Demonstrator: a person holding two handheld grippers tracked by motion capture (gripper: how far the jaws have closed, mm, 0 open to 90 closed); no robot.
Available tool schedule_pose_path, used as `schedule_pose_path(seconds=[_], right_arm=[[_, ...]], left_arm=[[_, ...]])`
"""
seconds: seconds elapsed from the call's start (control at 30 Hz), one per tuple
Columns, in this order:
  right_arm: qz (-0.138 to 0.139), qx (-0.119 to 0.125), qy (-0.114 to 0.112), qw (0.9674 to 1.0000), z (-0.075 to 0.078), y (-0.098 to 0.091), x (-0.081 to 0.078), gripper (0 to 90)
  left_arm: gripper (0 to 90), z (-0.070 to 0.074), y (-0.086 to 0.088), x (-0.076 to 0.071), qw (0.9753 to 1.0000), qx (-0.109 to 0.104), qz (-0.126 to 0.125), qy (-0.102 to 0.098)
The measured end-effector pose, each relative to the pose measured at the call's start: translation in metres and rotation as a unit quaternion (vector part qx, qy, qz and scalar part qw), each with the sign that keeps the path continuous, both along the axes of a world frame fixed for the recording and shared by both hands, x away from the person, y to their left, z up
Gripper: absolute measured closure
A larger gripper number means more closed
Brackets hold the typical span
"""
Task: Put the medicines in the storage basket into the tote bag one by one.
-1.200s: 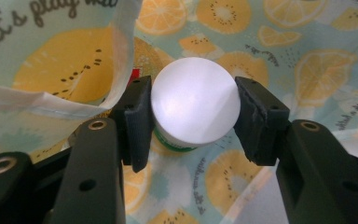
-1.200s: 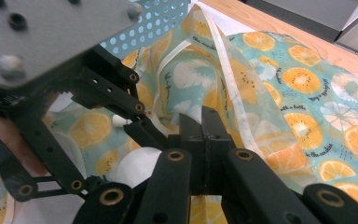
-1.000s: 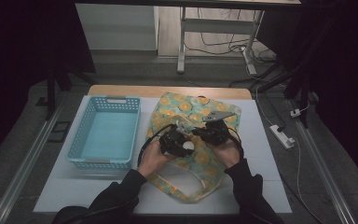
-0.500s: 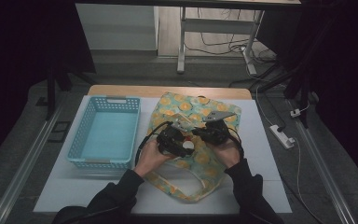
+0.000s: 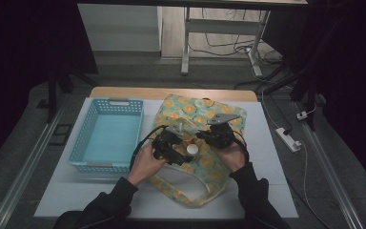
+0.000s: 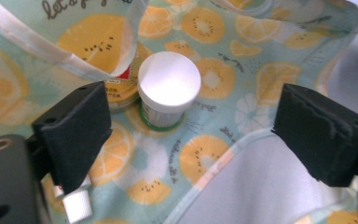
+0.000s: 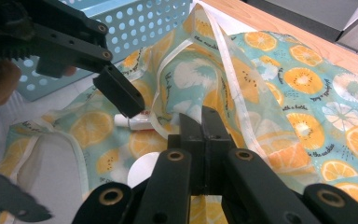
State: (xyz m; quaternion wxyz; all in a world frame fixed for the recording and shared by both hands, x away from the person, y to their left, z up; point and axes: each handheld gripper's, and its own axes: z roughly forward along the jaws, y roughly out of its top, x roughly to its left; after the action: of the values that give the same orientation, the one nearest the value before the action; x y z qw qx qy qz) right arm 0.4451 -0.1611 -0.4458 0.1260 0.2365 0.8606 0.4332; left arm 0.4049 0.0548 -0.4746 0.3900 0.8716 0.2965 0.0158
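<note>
Opening my left gripper, whose jaws have just been parting, I hover empty over the white-capped bottle lying on the fruit-print bag; my right gripper pinches the bag's edge shut. Next, I judge, comes closing on the bottle.

White-capped bottle upright on fruit-print bag, w/ bag handle just beside.

Dim high view, dark surroundings; gripper views bright (glare on cap), near jaws blurred.

One fruit-print bag, one blue basket, one white-capped jar, one small tube
</note>
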Motion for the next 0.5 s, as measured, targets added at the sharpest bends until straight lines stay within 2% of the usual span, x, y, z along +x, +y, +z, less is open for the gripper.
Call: schedule_pose_path(seconds=[0.3,0.5], right_arm=[[0.002,-0.001,0.000,1.0000,0.000,0.000,0.000,90.0],[0.001,-0.001,0.000,1.0000,0.000,-0.001,-0.001,90.0]], left_arm=[[2.5,0.002,0.012,-0.008,0.9996,-0.025,-0.007,0.006],[1.8,0.003,0.023,-0.017,0.9995,-0.030,-0.011,0.003]])
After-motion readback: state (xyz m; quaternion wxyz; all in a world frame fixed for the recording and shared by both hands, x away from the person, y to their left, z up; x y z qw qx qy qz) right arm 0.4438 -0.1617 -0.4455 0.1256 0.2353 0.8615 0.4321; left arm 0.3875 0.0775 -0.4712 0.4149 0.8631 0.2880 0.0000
